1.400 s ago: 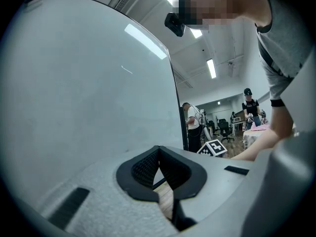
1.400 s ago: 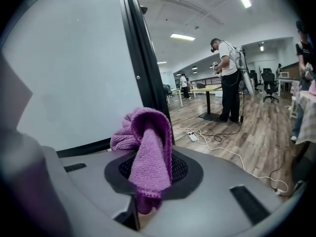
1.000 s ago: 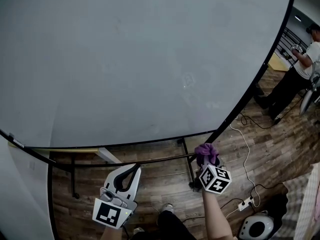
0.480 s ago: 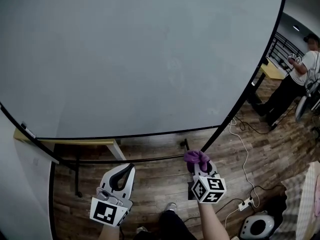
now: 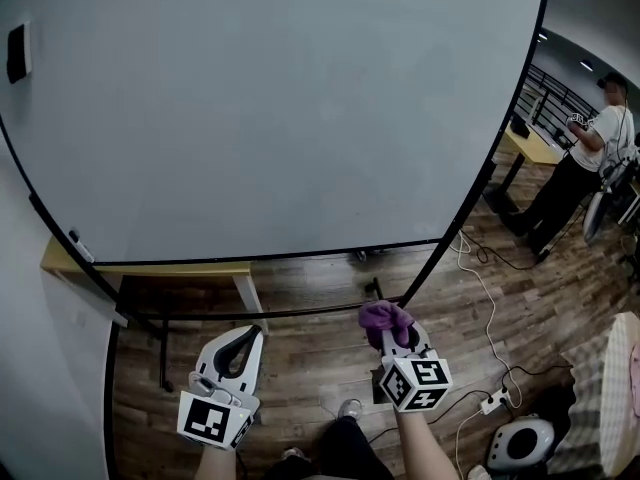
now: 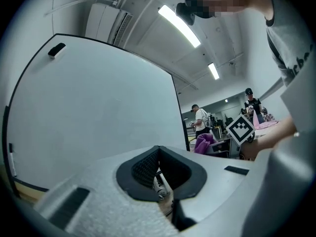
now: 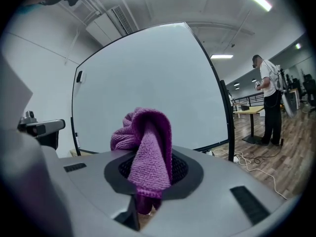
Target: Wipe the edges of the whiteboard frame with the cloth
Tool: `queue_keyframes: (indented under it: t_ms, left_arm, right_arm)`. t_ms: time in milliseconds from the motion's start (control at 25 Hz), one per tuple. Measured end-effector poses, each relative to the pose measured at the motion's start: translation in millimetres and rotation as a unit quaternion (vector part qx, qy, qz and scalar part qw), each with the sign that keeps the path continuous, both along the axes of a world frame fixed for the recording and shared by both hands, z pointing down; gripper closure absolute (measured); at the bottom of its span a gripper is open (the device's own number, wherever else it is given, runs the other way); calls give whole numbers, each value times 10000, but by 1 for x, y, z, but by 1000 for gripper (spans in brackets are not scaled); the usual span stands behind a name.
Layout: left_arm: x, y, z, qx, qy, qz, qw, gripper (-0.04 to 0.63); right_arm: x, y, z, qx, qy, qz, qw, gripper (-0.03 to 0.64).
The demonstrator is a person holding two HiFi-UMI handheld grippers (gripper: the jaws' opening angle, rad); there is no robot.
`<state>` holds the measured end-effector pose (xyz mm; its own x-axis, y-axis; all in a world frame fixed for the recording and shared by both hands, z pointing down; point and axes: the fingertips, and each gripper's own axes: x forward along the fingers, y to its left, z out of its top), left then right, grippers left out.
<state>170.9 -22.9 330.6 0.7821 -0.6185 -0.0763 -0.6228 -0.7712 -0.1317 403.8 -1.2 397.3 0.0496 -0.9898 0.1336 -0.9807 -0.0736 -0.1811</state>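
Whiteboard frame (image 5: pixel 445 243) corner lies just beyond my right hand-held gripper (image 5: pixel 390 330), clamped on the cloth (image 5: pixel 385 315); left hand-held gripper (image 5: pixel 248 332) closed, empty.

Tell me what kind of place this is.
Likely an office or lab workroom: a large freestanding whiteboard, a desk beyond it, and strip lights on the ceiling.
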Motion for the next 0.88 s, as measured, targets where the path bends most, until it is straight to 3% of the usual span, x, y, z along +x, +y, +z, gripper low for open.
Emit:
queue_keyframes:
  t_ms: [440,880]
  left_arm:
    - [-58,40,1,-64,-22,16,10000,578]
    - [-81,58,-8,-52,31,-53,10000,578]
  right_arm:
    - [-70,49,-24,255,-50,-285,9993,554]
    - [-95,79,-51,480,143,-492,9975,554]
